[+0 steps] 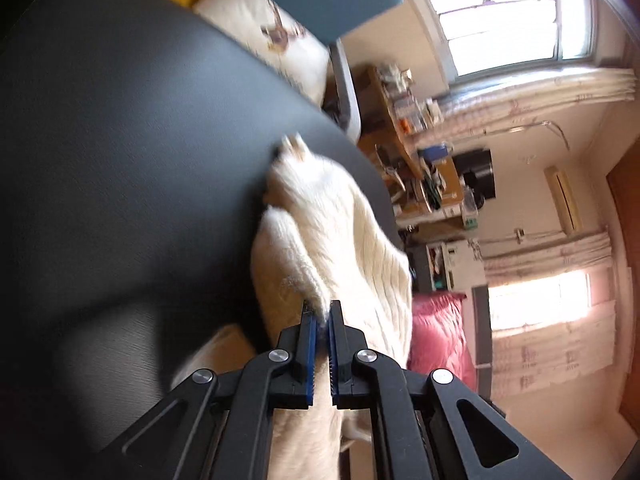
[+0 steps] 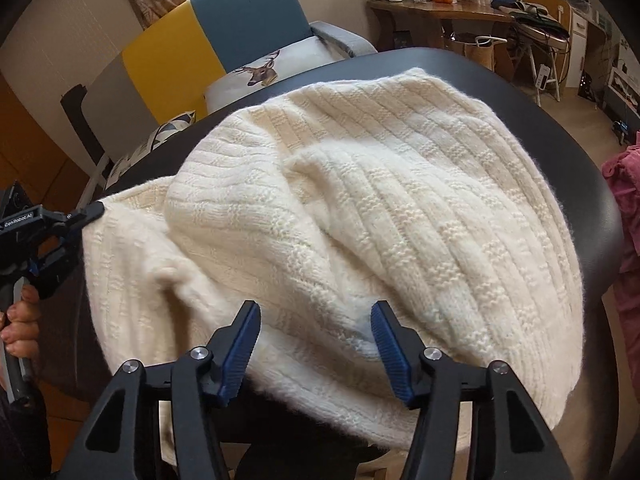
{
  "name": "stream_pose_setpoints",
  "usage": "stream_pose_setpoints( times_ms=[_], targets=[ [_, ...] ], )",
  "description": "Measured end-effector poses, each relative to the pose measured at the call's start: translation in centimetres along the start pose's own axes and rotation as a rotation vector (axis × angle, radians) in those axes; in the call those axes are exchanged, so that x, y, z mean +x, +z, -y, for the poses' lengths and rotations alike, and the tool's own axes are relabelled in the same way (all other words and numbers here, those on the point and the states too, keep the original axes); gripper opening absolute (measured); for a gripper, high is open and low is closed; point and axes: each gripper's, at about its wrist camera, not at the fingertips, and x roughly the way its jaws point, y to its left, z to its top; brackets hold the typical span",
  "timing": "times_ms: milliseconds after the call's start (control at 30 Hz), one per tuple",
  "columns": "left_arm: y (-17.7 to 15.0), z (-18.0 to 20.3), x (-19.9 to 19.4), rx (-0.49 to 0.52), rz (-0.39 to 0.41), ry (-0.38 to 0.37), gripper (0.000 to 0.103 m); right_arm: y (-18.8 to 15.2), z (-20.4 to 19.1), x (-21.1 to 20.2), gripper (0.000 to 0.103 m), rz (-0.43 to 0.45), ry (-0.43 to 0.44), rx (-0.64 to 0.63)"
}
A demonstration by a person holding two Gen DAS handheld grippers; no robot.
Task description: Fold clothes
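A cream ribbed knit sweater [image 2: 360,208] lies bunched and partly folded on a black table [image 2: 580,184]. My right gripper [image 2: 316,316] hovers open just above the sweater's near edge, with nothing between its blue pads. In the right wrist view my left gripper [image 2: 94,212] shows at the far left, pinching the sweater's left edge, with a hand [image 2: 20,320] on its handle. In the left wrist view, rolled sideways and blurred, my left gripper [image 1: 322,312] is shut on a fold of the sweater [image 1: 340,232], which trails away over the black table [image 1: 120,160].
A blue and yellow armchair [image 2: 240,20] with a deer-print cushion [image 2: 260,70] stands behind the table. A cluttered wooden desk [image 2: 440,8] and a folding chair [image 2: 540,40] are at the back right. Pink fabric [image 2: 624,208] sits at the right edge.
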Motion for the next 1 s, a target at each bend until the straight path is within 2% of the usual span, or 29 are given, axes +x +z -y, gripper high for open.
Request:
stream_pose_setpoints(
  times_ms=[167,267,367,433,500,600,767,900,1000],
  targets=[
    [1.2,0.5,-3.7,0.055,0.023,0.048,0.005,-0.4,-1.8,1.3,0.059,-0.053,0.012,-0.069],
    [1.5,-0.8,-4.3,0.062,-0.010,0.120,0.005,-0.7,-3.1,2.1,0.059,-0.084,0.018,-0.121],
    [0.5,-3.3,-4.7,0.022,-0.044,0.178,0.006,-0.9,-4.4,2.6,0.059,-0.110,0.019,-0.169],
    [-0.4,-5.7,-5.0,-0.026,-0.080,0.140,0.006,-0.8,-5.0,2.5,0.059,-0.109,0.013,-0.194],
    [-1.3,-7.5,-6.0,-0.071,-0.063,0.130,0.007,-0.7,-5.6,1.6,0.059,-0.088,0.056,-0.217],
    [-2.6,-9.2,-8.3,-0.076,-0.019,0.152,0.007,-1.2,-7.2,-0.1,0.059,-0.058,0.116,-0.293],
    [-5.2,-9.3,-9.2,0.042,-0.036,0.157,0.008,-5.0,-12.0,-0.6,0.059,-0.134,0.315,-0.406],
    [-7.5,-7.9,-8.4,0.157,-0.064,0.119,0.012,-9.5,-15.4,-0.3,0.058,-0.193,0.323,-0.542],
    [-8.3,-7.6,-7.2,0.170,-0.103,0.084,0.023,-9.8,-15.3,0.5,0.057,-0.187,0.292,-0.518]
  ],
)
